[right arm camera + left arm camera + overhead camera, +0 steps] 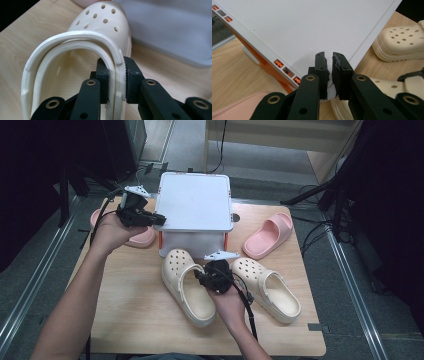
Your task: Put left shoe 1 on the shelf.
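Note:
A white storage box (pixel 192 242) with orange latches stands at the back of the wooden table. My left gripper (pixel 150 218) is shut on the front-left corner of its white lid (pixel 195 202). In the left gripper view the jaws (pixel 330 67) pinch the lid's (pixel 312 27) edge, and the lid looks tilted up off the box. My right gripper (pixel 207 275) is shut on the side rim of the left cream clog (pixel 187 290). In the right gripper view the pads (pixel 117 82) squeeze the clog's (pixel 105 27) wall and heel strap from both sides.
A second cream clog (pixel 267 287) lies to the right of the held one. One pink slide (pixel 270 235) rests right of the box, another (pixel 142 238) under my left hand. The table's front part (pixel 135 320) is bare wood.

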{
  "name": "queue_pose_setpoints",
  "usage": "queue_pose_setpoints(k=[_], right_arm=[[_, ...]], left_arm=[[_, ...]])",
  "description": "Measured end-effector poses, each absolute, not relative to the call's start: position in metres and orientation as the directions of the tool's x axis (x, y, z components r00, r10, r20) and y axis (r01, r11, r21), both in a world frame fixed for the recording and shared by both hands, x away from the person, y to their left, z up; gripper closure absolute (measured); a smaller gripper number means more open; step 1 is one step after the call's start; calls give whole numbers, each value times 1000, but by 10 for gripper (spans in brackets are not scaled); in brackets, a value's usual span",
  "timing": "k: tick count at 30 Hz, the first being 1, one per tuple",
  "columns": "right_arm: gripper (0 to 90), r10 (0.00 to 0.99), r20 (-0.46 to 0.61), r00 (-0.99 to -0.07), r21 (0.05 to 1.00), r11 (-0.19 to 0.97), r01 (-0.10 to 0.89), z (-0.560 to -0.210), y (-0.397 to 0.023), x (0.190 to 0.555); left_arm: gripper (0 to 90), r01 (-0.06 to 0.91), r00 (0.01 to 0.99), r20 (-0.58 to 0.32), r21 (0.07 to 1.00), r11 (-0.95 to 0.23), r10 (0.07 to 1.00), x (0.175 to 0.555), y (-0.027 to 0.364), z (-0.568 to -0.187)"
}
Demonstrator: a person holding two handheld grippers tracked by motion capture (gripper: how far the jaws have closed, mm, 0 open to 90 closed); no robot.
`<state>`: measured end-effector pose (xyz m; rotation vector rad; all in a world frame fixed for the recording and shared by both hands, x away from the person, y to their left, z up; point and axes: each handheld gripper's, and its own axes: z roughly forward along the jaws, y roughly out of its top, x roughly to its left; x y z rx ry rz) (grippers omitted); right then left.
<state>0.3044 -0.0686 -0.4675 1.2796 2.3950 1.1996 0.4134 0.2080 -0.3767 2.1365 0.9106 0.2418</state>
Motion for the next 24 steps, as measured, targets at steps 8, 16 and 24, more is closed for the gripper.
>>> queue_pose_setpoints(k=[8,16,24], right_arm=[[778,798,205,-566,734,257,629,-465,-61,339],[776,844,214,-492,733,195,652,-477,-48,369],[773,868,218,-446,740,151,655,-484,-31,379]], left_arm=[[822,526,727,-118,730,-437,677,414,208,-377],[818,528,726,-119,729,-437,678,413,207,-377],[820,523,728,-113,730,-440,676,413,208,-377]])
